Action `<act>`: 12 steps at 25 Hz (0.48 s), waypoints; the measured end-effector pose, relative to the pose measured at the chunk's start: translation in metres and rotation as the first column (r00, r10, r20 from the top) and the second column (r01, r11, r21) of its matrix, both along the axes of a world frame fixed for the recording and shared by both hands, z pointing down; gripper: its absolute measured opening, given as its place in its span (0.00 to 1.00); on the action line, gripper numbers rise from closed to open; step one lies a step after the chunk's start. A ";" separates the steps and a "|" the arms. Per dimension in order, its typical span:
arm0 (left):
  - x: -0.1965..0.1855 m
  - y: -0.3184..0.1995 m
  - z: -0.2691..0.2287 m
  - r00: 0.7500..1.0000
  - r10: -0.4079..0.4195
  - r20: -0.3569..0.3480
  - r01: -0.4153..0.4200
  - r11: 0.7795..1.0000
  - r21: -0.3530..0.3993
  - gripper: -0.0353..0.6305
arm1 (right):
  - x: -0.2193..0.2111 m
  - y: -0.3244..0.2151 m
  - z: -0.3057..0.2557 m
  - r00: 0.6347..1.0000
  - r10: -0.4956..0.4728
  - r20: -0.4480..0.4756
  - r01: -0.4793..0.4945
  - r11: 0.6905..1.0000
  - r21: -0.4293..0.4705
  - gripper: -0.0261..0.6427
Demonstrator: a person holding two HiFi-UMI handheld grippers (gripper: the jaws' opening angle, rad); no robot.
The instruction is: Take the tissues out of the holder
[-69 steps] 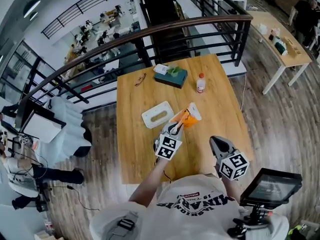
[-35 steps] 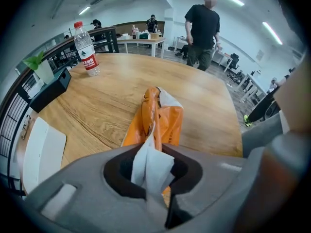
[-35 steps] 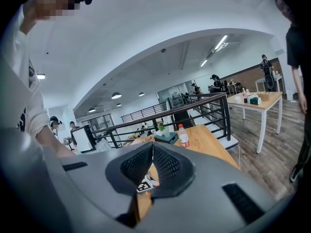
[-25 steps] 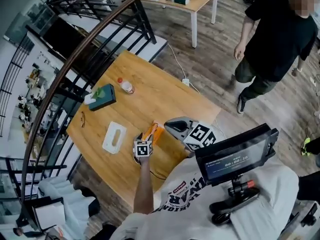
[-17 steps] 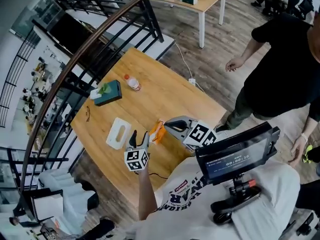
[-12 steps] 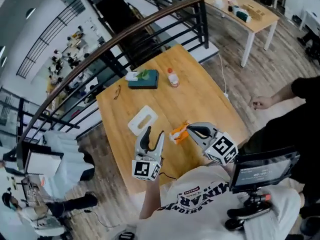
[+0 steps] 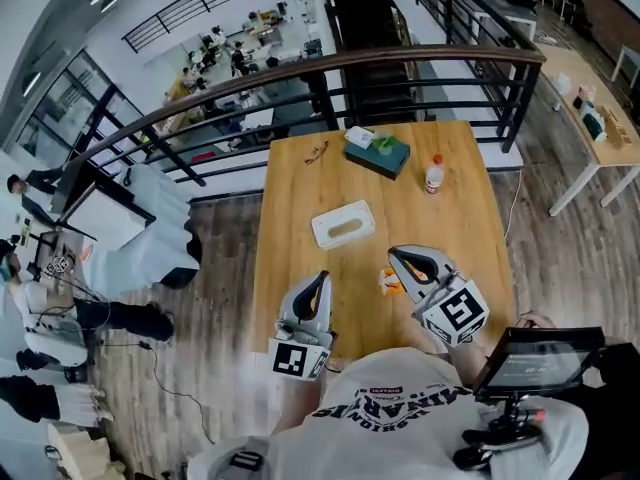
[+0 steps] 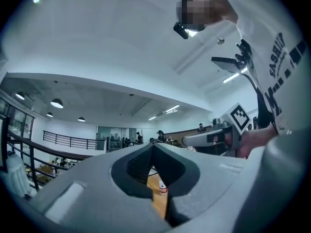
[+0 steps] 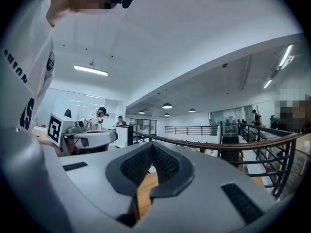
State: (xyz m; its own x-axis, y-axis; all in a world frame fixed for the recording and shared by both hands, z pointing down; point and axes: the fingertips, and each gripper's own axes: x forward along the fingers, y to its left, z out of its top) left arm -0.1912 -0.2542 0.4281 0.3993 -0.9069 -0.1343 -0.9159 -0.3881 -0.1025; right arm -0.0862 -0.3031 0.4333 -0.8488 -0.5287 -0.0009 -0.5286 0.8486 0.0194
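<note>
The white tissue holder [image 7: 342,224] lies flat in the middle of the wooden table [image 7: 290,218]. An orange tissue pack [image 7: 388,283] rests on the table nearer me, half hidden behind my right gripper [image 7: 393,253]. That gripper hovers above the pack, shut and empty, and points level over the table [image 9: 153,144]. My left gripper [image 7: 322,276] is raised at the table's near edge, left of the pack. Its jaws have just closed with nothing between them [image 8: 153,144].
A dark green tissue box [image 7: 378,154], a small bottle [image 7: 433,175] and a pair of glasses [image 7: 317,152] sit at the table's far end. A black railing [image 7: 400,58] runs behind the table. A screen on a mount [image 7: 535,358] hangs at my right.
My left gripper has lifted off the table away from the orange pack and gone from open to shut. The right gripper has risen a little. The head view has swung round.
</note>
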 end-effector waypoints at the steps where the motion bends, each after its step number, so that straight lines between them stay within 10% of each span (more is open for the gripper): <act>1: -0.002 0.001 0.002 1.000 -0.007 -0.009 0.007 1.000 -0.001 0.06 | -0.005 0.002 0.000 1.000 -0.016 -0.001 0.016 1.000 0.002 0.05; 12: -0.015 -0.009 0.013 0.999 -0.043 -0.032 0.041 0.998 -0.048 0.06 | 0.001 -0.009 0.002 0.999 0.018 -0.028 -0.018 1.000 0.006 0.05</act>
State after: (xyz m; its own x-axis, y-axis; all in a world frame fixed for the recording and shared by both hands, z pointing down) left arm -0.2058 -0.2635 0.4412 0.3567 -0.9285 -0.1030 -0.9341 -0.3528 -0.0544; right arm -0.0850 -0.3117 0.4356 -0.8387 -0.5442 0.0200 -0.5432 0.8387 0.0395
